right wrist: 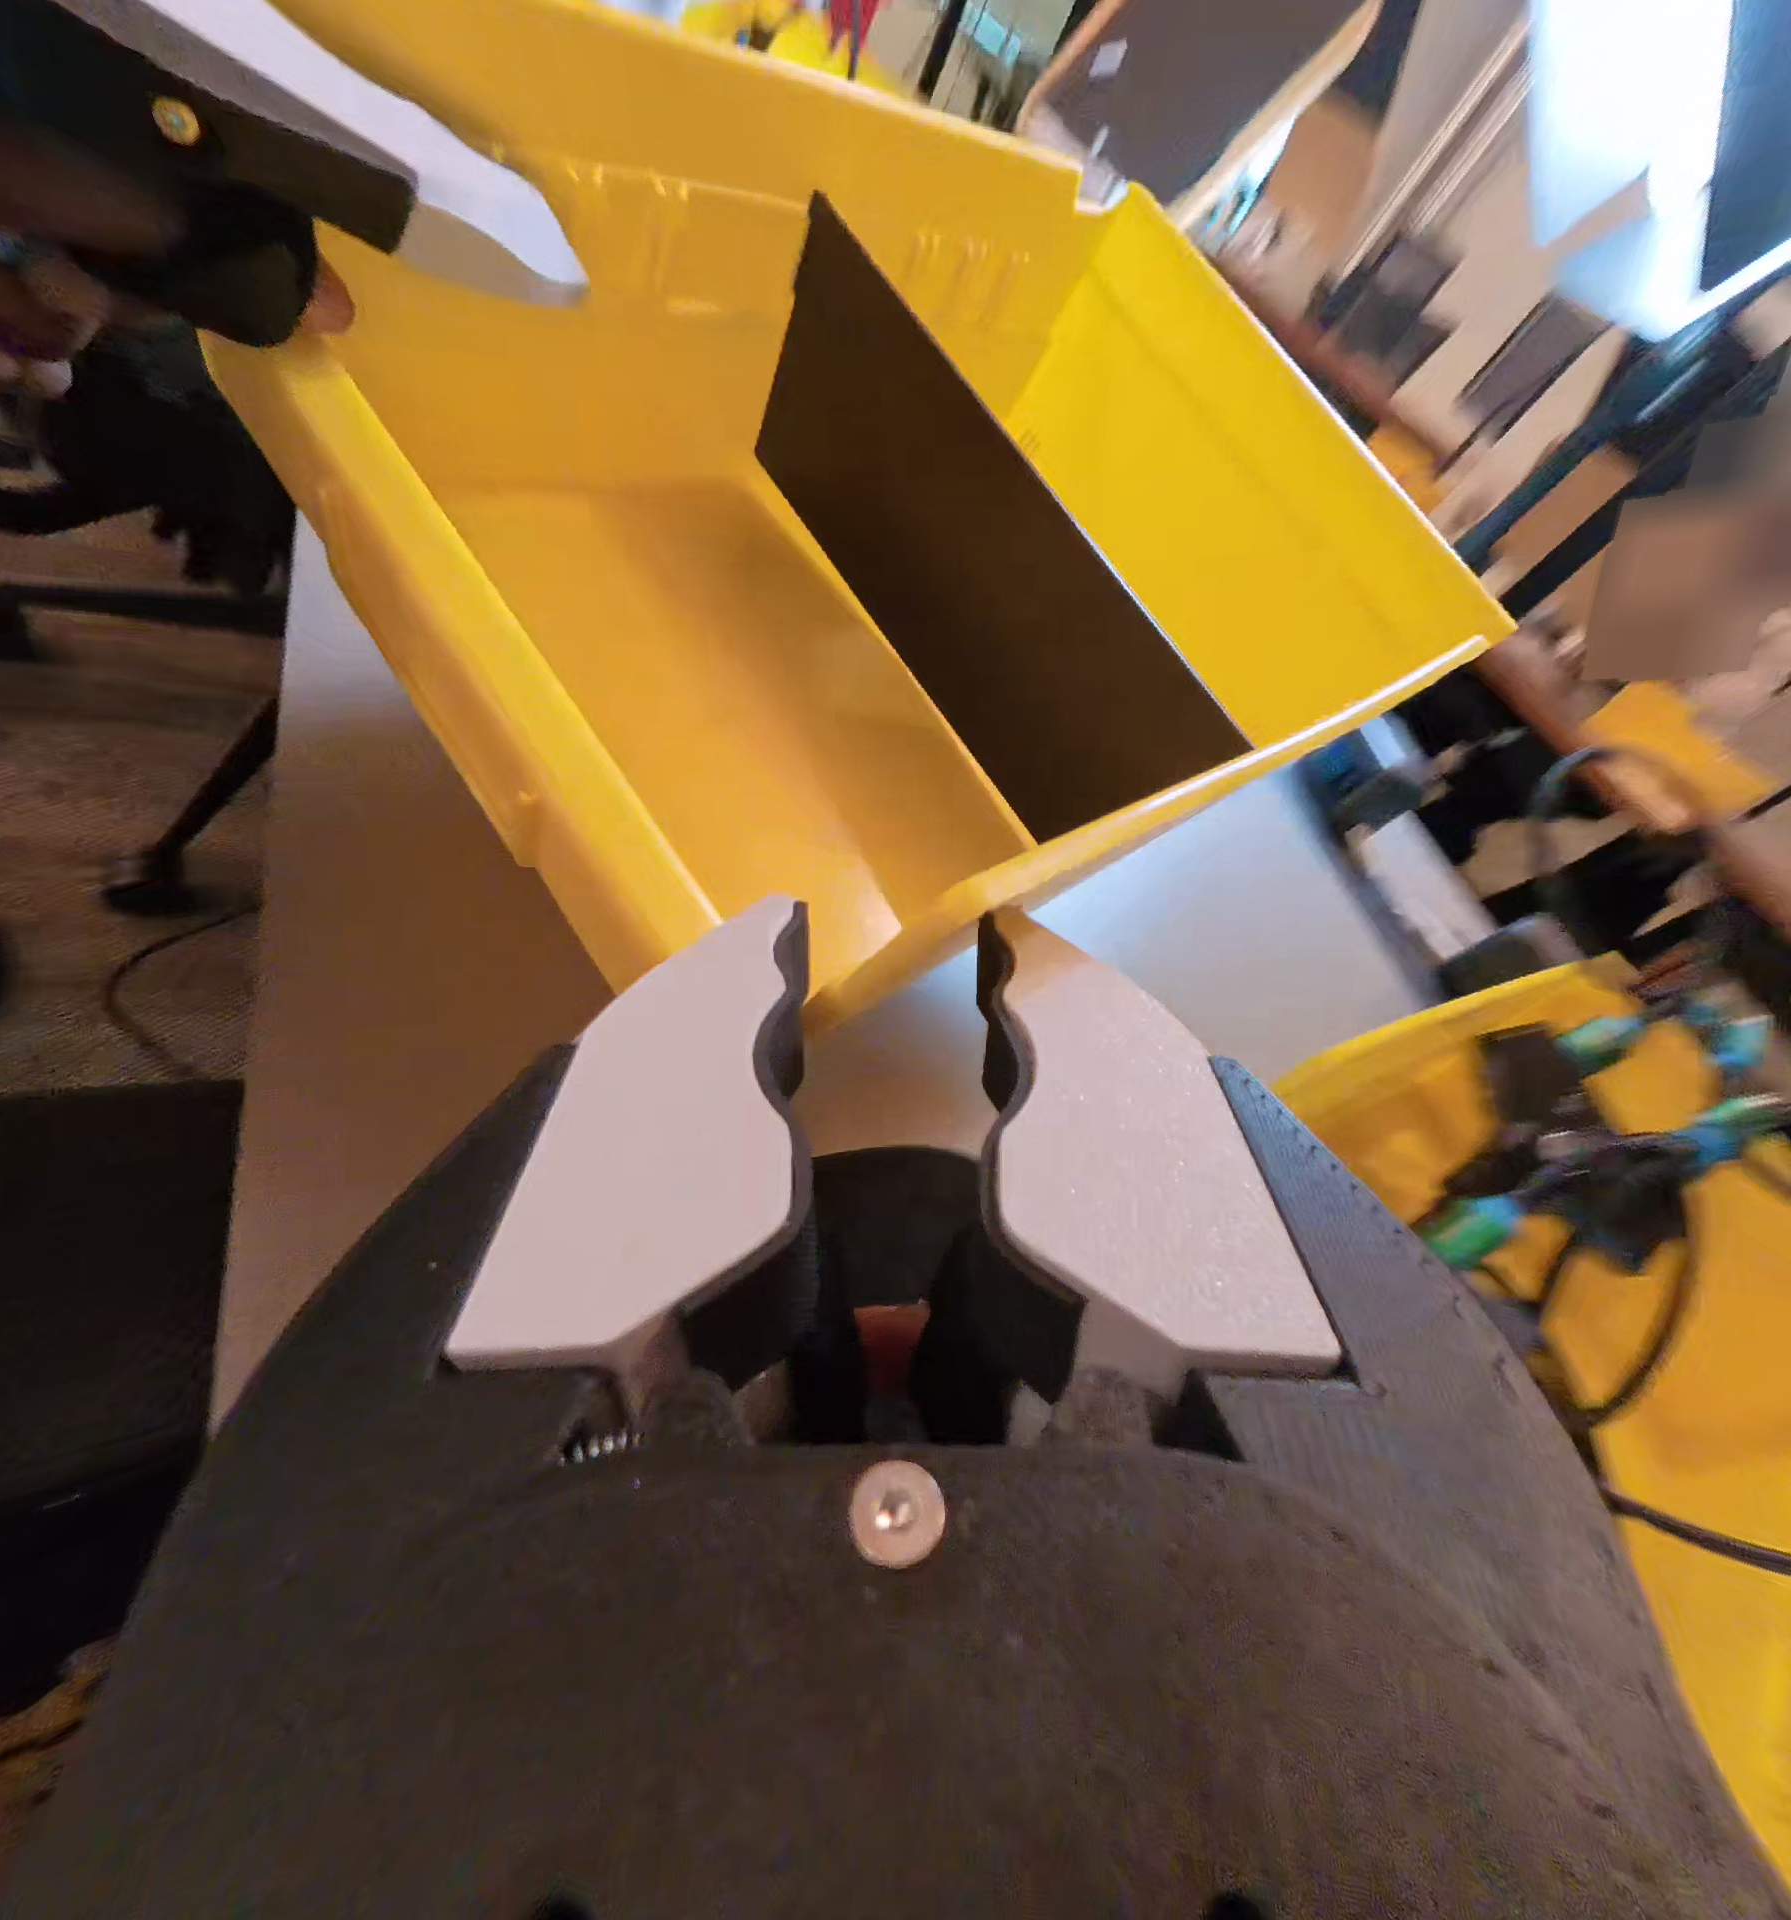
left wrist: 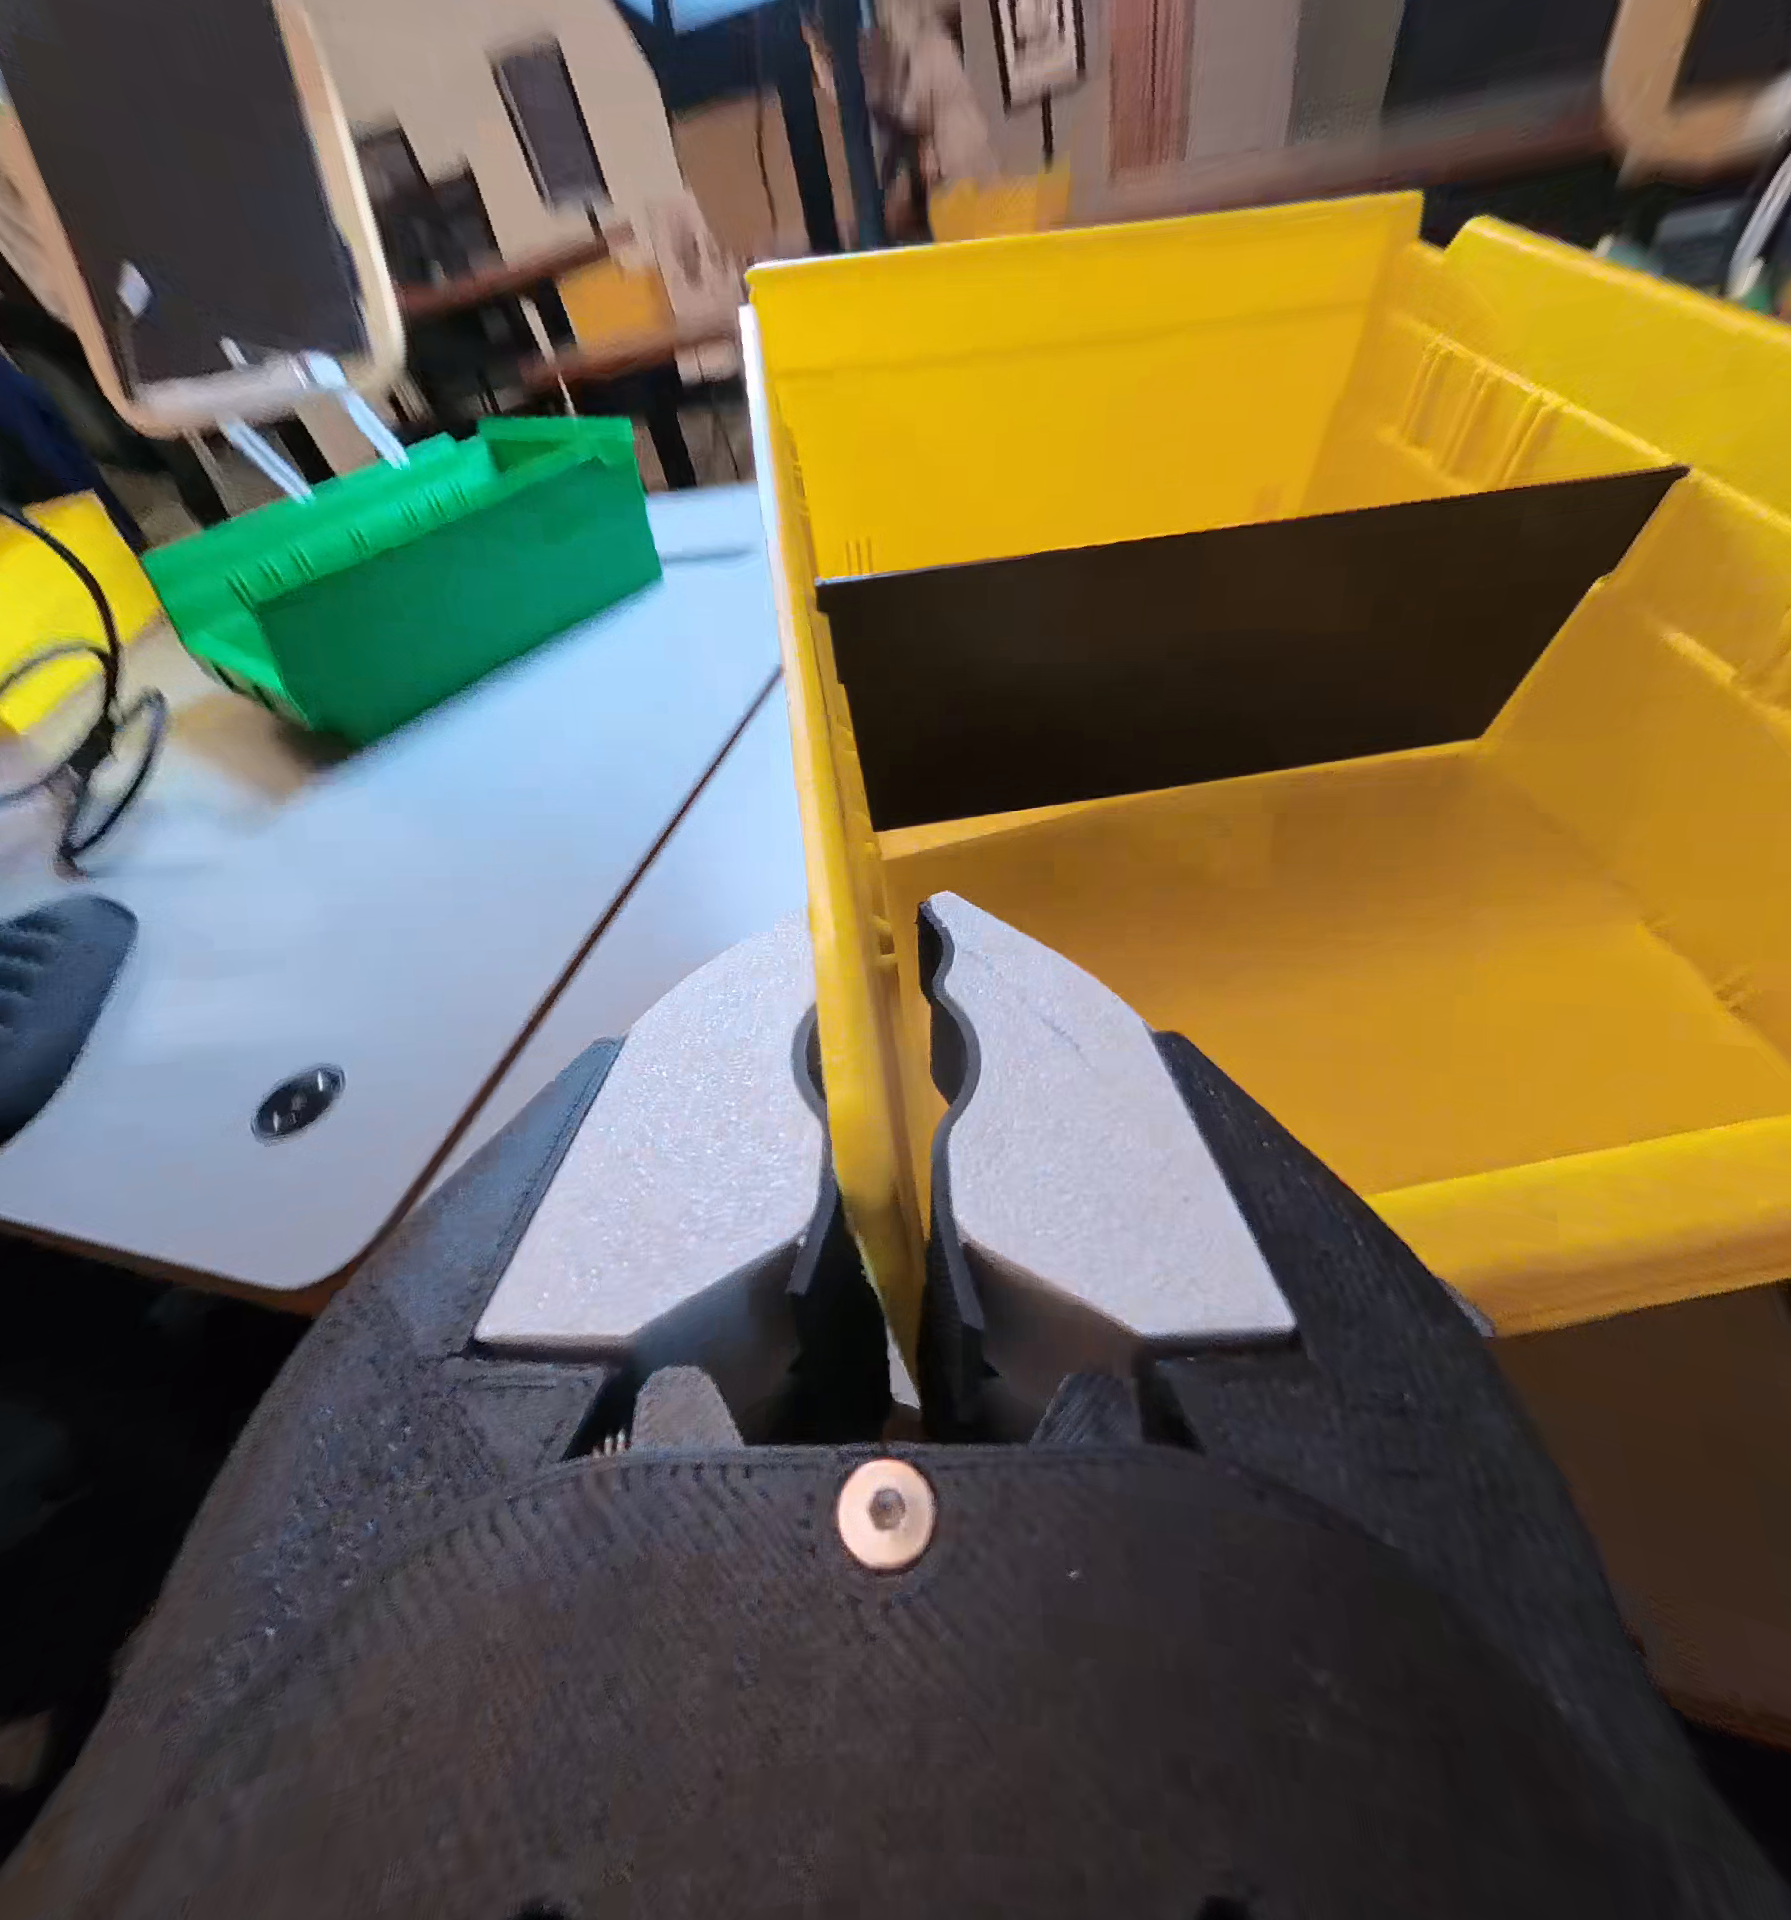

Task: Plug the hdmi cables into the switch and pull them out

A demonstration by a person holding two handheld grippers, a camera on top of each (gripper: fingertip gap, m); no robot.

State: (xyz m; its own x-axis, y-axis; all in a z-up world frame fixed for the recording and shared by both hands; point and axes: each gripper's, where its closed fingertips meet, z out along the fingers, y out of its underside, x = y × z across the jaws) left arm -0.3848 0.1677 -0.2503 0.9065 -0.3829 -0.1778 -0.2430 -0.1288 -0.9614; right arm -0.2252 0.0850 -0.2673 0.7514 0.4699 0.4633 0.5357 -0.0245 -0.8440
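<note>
A: Gripping the bin (left wrist: 1286,987) by its side wall — left gripper (left wrist: 875,935), fingers pinched on either side of the yellow plastic, one outside, one inside. Bin tilted, and off the table as far as the right wrist view shows.

B: Right gripper (right wrist: 891,935)?

A: Released. Jaws apart, nothing between them, tips just short of the bin's near corner. Contact there: cannot tell.

B: Inside the bin?

A: Near compartment bare yellow floor. A black divider (left wrist: 1213,644) stands across the middle; the compartment beyond it only partly seen.

B: And the cables?

A: Not in the bin. Right of it in the right wrist view, a second yellow bin (right wrist: 1701,1403) holds a tangle of black cables (right wrist: 1597,1174) with green and blue ends, blurred; connector type unreadable. Switch: cannot pick one out.

B: Left of the bin?

A: Grey table (left wrist: 351,935) with a seam running back beside the bin wall and a round dark grommet (left wrist: 297,1103). Farther left, a green bin (left wrist: 403,582); beyond that, a loop of black cord (left wrist: 101,727) at the frame edge. Background room blurred.
</note>
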